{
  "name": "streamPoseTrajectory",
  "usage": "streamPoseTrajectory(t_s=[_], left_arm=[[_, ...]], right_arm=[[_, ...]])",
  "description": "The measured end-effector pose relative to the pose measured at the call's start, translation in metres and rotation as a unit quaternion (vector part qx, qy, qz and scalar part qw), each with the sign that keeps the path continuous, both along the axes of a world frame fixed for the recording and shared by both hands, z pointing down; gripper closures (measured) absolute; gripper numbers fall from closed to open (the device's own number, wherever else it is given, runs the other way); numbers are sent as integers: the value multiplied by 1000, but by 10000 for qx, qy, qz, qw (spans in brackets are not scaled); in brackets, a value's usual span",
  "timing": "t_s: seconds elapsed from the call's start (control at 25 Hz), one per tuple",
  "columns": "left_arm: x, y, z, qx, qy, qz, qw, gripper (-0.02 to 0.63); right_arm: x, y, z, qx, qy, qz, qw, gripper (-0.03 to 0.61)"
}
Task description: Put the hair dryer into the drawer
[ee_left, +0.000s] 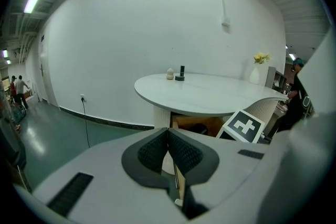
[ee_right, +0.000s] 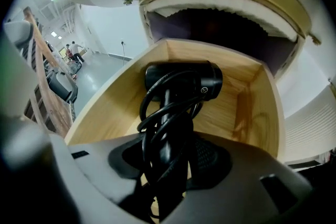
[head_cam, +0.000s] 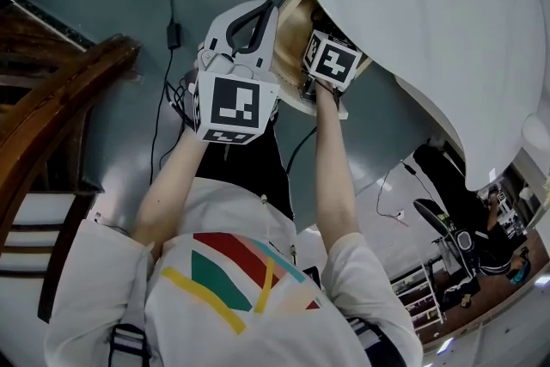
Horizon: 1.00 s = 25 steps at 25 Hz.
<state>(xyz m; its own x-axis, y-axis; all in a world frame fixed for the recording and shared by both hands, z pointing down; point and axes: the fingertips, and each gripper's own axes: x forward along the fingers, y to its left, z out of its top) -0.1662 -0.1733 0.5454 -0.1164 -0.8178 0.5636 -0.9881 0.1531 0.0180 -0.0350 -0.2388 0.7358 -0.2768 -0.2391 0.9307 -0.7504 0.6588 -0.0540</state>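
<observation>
The right gripper (ee_right: 170,152) stands partly open, its jaws clamped on the handle of the black dryer (ee_right: 184,81). The cord (ee_right: 149,113) is looped round the handle and hangs past the pads. The dryer's head points away from the gripper, down into the open wooden drawer (ee_right: 257,107) just beyond it. Whether it touches the drawer floor I cannot tell. Above the drawer juts the white counter (head_cam: 412,21). The left gripper (ee_left: 168,140), beside the right one, has its jaws together on nothing and stays off the drawer.

This looks like the placing step. The next move calls for settling the dryer flat on the drawer floor, clear of the walls. Then the jaws must open wide enough that the cord does not snag.

A small round mark (ee_right: 203,90) on the dryer's head is too small to read. The cubes (head_cam: 230,103) bear square markers, no words.
</observation>
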Motion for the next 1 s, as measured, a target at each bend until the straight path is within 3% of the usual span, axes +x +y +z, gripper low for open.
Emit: streamPoseTrajectory(t_s=[0.84,0.92,1.0], left_arm=[[3,39,-1,56,-63,-271,9996,597],[2,42,-1,63,-70,-302,9995,597],[2,43,-2,77,-82,-321,9994,597]], right_arm=[[2,13,28,-305,360,-202,9987,388],[1,11,26,-254,298,-187,9991,366],[-1,9,23,-189,242,-188,9994,299]])
